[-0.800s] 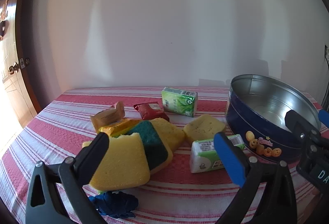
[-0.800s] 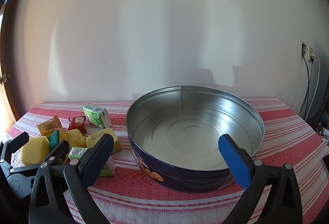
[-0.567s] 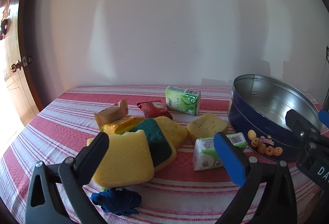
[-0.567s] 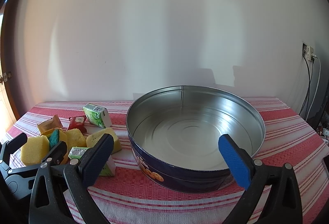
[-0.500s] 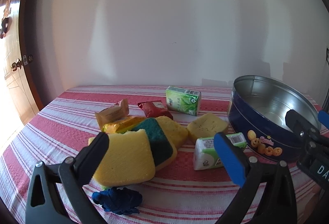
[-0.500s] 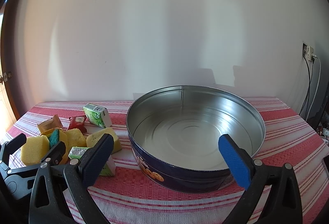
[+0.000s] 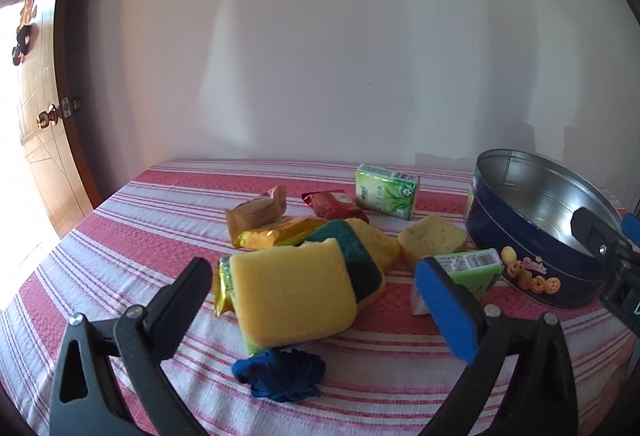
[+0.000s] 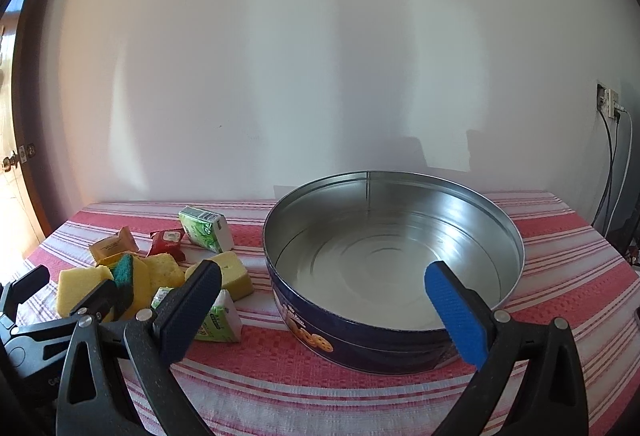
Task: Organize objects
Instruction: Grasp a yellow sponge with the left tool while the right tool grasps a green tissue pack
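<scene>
Left wrist view: tools spread, biscuit tin (image 7: pixel 520 268) lettering unreadable (barcoded green pack (image 7: pixel 468 268) nearby).

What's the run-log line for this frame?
left claw: open, empty, over sponge pile | right claw: open, empty, facing tin | tin: holds nothing | phase: pre-grasp

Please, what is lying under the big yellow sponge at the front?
Under the big yellow sponge a yellow-green wrapper sticks out at its left; a green layer shows beneath. The rest is covered.
</scene>
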